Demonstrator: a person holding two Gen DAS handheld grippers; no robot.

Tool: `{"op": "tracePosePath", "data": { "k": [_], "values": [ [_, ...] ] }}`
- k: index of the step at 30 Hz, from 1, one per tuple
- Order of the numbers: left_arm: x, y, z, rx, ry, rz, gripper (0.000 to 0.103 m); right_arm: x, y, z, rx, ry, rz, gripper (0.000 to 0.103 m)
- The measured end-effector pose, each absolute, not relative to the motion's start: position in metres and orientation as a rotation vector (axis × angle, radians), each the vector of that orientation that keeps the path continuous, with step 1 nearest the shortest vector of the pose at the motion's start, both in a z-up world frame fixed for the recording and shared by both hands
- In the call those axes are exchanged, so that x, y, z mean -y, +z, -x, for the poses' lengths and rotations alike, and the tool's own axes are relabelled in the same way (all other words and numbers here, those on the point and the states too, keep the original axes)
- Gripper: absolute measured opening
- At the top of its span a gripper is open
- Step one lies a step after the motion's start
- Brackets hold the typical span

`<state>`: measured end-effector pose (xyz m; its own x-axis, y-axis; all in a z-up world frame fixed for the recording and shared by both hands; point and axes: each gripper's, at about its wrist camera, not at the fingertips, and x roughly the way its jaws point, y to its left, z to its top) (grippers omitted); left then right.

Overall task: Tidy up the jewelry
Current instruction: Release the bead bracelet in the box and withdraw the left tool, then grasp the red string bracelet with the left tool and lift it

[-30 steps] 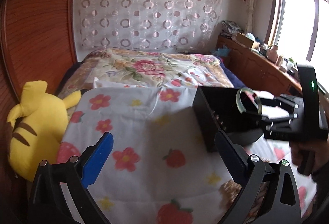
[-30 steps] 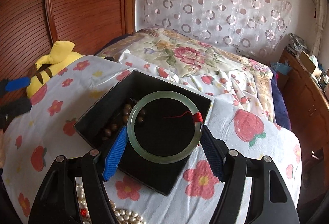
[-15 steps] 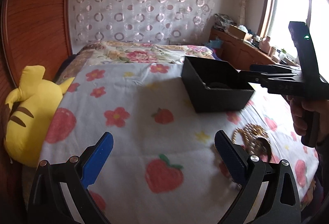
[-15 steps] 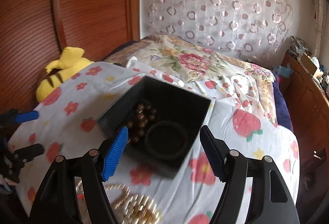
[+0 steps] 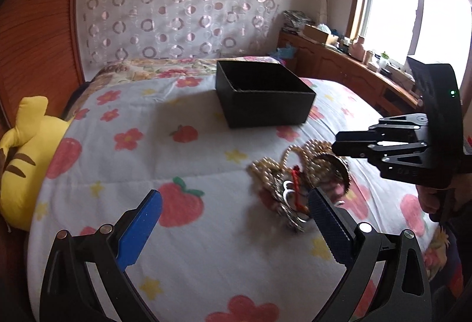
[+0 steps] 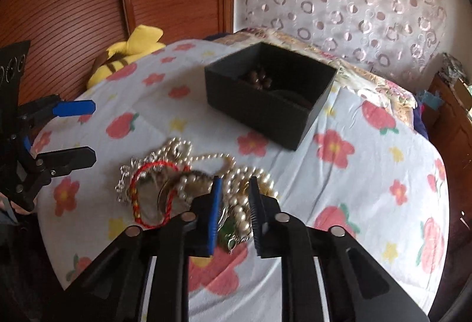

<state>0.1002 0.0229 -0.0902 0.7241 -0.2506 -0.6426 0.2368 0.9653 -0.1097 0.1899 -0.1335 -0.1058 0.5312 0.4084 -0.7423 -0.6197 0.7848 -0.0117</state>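
My right hand-held gripper (image 6: 234,211) sat low over the jewelry pile (image 6: 194,189) on the bed (image 6: 339,189), its jaws narrowed around a pearl strand (image 6: 240,204) but not visibly clamped. The black box (image 6: 265,91) lay ahead of it, already holding beads. My left hand-held gripper (image 5: 233,221) hung released, the pile just ahead of its right finger. I judged the tangle risky: lifting one strand could drag the red cord bracelet (image 6: 153,192) along.
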Motion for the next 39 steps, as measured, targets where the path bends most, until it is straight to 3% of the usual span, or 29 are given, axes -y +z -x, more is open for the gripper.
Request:
{"op": "tracePosePath", "data": {
  "k": [17, 21, 35, 39],
  "values": [
    [-0.018, -0.101, -0.100, -0.748, -0.279, 0.018, 0.095, 0.111, -0.116, -0.198, -0.846, 0.650, 0.400, 0.015],
    [-0.018, -0.101, -0.100, -0.748, -0.276, 0.017, 0.095, 0.110, -0.115, -0.194, -0.832, 0.650, 0.426, 0.006],
    [-0.010, -0.104, -0.097, -0.746, -0.292, 0.006, 0.095, 0.168, -0.093, -0.155, -0.698, 0.553, 0.240, 0.006],
    [-0.003, -0.100, -0.096, -0.740, -0.328, -0.003, 0.081, 0.185, -0.103, -0.145, -0.713, 0.528, 0.184, 0.006]
  ]
}}
